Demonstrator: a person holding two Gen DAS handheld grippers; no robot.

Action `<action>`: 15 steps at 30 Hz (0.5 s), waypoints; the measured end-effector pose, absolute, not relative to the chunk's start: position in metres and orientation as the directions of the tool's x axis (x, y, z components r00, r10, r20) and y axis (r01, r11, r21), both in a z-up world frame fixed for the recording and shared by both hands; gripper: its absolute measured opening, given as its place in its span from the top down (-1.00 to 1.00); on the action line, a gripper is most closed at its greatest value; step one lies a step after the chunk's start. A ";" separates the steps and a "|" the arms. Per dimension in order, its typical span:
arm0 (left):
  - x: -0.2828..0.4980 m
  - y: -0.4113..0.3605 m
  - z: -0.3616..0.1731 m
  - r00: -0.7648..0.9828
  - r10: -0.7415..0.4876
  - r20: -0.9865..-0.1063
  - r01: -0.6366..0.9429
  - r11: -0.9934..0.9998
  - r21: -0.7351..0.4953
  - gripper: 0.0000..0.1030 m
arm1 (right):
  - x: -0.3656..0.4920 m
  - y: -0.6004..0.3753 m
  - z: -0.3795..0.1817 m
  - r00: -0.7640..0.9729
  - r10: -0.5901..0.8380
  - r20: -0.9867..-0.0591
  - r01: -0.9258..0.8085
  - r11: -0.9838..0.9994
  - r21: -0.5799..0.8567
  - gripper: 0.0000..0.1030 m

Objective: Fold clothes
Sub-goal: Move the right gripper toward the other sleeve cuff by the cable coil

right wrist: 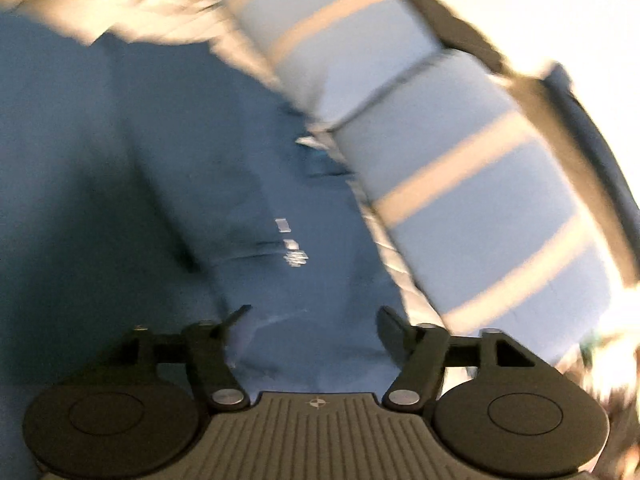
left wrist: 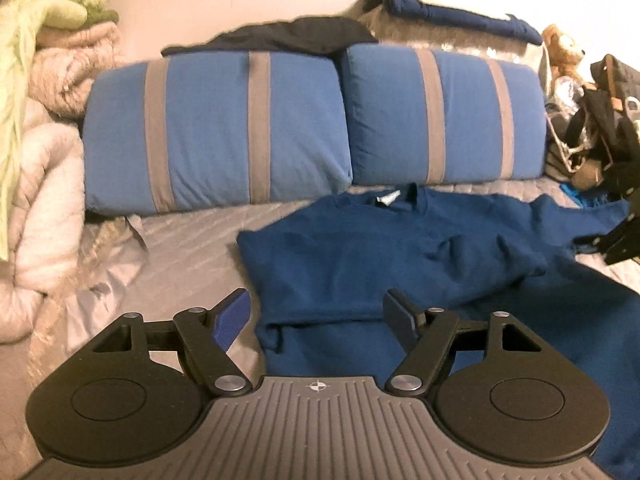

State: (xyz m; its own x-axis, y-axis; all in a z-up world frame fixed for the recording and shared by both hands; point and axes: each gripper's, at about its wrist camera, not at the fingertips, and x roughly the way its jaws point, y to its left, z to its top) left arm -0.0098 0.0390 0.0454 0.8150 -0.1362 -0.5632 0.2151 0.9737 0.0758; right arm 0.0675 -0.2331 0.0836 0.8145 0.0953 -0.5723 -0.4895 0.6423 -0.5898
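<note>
Both grippers, left (left wrist: 316,316) and right (right wrist: 314,322), hung released, holding nothing. Folding well meant pinching the blue shirt's (left wrist: 380,256) sleeve at three o'clock and laying it flat across.

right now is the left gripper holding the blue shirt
No, the left gripper stands open above the blue shirt, with no fabric pinched.

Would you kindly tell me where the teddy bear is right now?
In the left wrist view, the teddy bear sits far upper right, beyond the right striped pillow, just above the dark bag.
</note>
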 end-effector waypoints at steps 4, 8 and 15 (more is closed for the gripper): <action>-0.006 0.029 0.033 0.798 -0.140 -0.586 0.210 0.976 0.053 -0.41 | 0.051 -0.261 0.097 0.859 0.065 -0.507 -0.355 0.790 -0.500 -1.00; -0.004 0.017 0.026 0.785 -0.128 -0.606 0.208 0.976 0.063 -0.41 | 0.041 -0.286 0.102 0.856 0.040 -0.515 -0.277 0.877 -0.393 -1.00; 0.003 0.001 0.035 0.784 -0.149 -0.603 0.254 0.963 0.092 -0.41 | 0.019 -0.335 0.091 0.853 -0.034 -0.521 -0.121 0.958 -0.261 -1.00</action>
State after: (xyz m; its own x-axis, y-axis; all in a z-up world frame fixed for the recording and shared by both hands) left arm 0.0034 0.0012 0.0354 0.7837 -0.1488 -0.6031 0.2539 0.9628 0.0925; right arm 0.0194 -0.3347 0.0910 0.8528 -0.0338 -0.5211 -0.1214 0.9577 -0.2608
